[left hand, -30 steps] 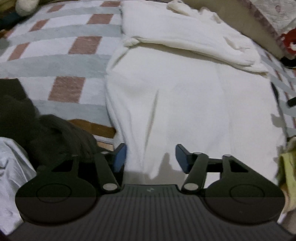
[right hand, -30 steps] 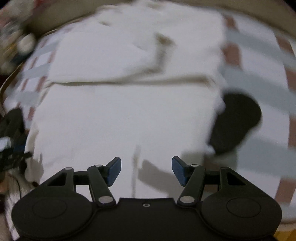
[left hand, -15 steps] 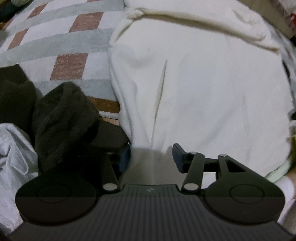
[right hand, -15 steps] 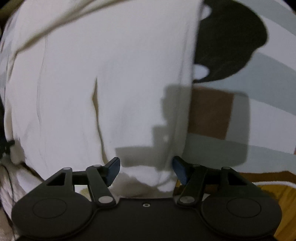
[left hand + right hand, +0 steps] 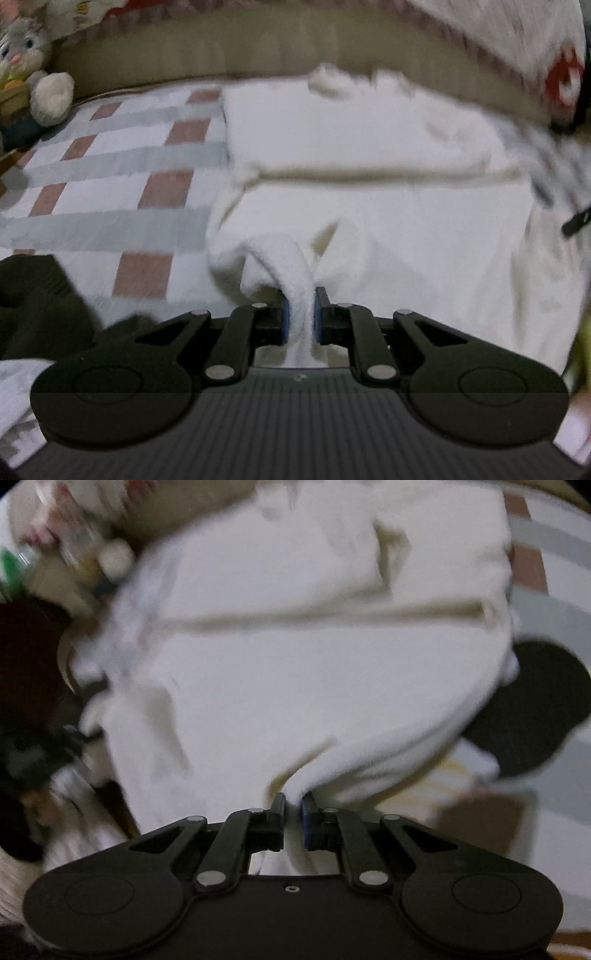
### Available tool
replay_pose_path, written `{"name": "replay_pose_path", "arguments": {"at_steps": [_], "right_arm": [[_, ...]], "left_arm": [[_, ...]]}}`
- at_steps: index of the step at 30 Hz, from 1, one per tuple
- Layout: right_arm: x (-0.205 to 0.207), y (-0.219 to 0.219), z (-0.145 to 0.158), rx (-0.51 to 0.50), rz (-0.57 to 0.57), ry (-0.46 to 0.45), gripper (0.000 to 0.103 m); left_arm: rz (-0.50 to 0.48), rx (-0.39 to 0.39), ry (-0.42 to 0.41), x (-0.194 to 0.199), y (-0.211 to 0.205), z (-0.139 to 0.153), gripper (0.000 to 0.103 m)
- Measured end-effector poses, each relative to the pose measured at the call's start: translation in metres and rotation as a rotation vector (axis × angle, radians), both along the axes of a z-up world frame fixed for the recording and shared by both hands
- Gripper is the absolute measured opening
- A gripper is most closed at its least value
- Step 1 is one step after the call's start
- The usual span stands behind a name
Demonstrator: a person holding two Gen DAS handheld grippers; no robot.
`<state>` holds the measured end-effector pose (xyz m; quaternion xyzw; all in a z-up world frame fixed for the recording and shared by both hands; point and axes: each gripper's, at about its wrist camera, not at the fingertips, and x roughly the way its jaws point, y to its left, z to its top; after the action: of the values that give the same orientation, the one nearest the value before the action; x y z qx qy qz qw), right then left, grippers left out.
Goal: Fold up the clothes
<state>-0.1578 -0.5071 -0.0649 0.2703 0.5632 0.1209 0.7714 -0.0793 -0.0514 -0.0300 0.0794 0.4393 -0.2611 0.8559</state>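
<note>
1. Garment (image 5: 369, 192), white fleece, lies spread on a checked blanket (image 5: 110, 184).
2. Left hand-held gripper (image 5: 300, 317) pinches its raised near hem.
3. Right hand-held gripper (image 5: 292, 818) pinches the hem too.

- Cream-white fleece garment (image 5: 388, 221): thick, soft cloth with a fuzzy, matt nap; a rolled hem sits pinched in each claw.
- Left claw (image 5: 300, 317): matt black plastic links, dull silver metal rivets, blue pads, ribbed housing.
- Right claw (image 5: 293, 818): same matt black plastic, smooth housing.
- Checked grey, white and reddish-brown bed cover (image 5: 110, 177): flat woven cloth, matt.
- Grey plush rabbit toy (image 5: 33, 74): short pile fabric.
- Dark knitted garment (image 5: 37, 310): coarse, matt.
</note>
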Motion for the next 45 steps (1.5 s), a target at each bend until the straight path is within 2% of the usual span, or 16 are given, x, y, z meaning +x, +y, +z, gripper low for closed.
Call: {"name": "replay_pose_path", "arguments": {"at_steps": [6, 9, 11, 12, 13, 15, 18, 20, 23, 26, 36, 37, 38, 40, 42, 45], "right_arm": [[0.020, -0.033, 0.030, 0.094, -0.173, -0.228, 0.010], [0.033, -0.042, 0.025, -0.014, -0.287, -0.349, 0.013], [0.042, -0.035, 0.011, -0.202, -0.344, -0.314, 0.024], [0.046, -0.031, 0.003, -0.298, -0.372, -0.294, 0.033], [0.044, -0.027, 0.001, -0.330, -0.386, -0.270, 0.044], [0.038, -0.018, -0.003, -0.386, -0.410, -0.220, 0.044], [0.024, -0.024, -0.007, -0.277, -0.452, -0.211, 0.052], [0.016, -0.029, -0.009, -0.201, -0.480, -0.207, 0.055], [0.002, -0.037, -0.013, -0.086, -0.520, -0.199, 0.055], [-0.001, -0.048, -0.026, -0.043, -0.532, -0.155, 0.055], [0.007, -0.027, -0.031, -0.182, -0.407, -0.098, 0.055], [0.007, -0.024, -0.032, -0.196, -0.395, -0.092, 0.055], [0.008, -0.022, -0.033, -0.210, -0.382, -0.087, 0.055], [0.010, -0.018, -0.034, -0.238, -0.357, -0.075, 0.055], [0.011, -0.015, -0.033, -0.252, -0.341, -0.072, 0.055], [0.011, -0.013, -0.029, -0.250, -0.334, -0.083, 0.055]], "left_arm": [[0.150, -0.166, -0.046, 0.044, -0.011, 0.009, 0.012], [0.241, -0.217, -0.022, 0.068, -0.010, -0.010, 0.012], [0.276, -0.252, 0.029, 0.076, -0.002, -0.023, 0.013], [0.293, -0.270, 0.055, 0.080, 0.002, -0.030, 0.014], [0.310, -0.287, 0.080, 0.084, 0.006, -0.036, 0.014], [0.344, -0.322, 0.131, 0.093, 0.014, -0.049, 0.014], [0.394, -0.373, 0.205, 0.104, 0.026, -0.068, 0.015], [0.409, -0.391, 0.225, 0.102, 0.026, -0.069, 0.015], [0.391, -0.364, 0.207, 0.101, 0.021, -0.067, 0.016], [0.372, -0.351, 0.189, 0.097, 0.023, -0.063, 0.016], [0.340, -0.358, 0.171, 0.084, 0.033, -0.042, 0.018], [0.337, -0.366, 0.174, 0.082, 0.035, -0.039, 0.022], [0.334, -0.414, 0.197, 0.078, 0.045, -0.031, 0.029], [0.298, -0.468, 0.167, 0.067, 0.063, -0.016, 0.035], [0.278, -0.455, 0.145, 0.056, 0.069, -0.014, 0.035], [0.242, -0.394, 0.185, 0.047, 0.059, -0.032, 0.035]]}}
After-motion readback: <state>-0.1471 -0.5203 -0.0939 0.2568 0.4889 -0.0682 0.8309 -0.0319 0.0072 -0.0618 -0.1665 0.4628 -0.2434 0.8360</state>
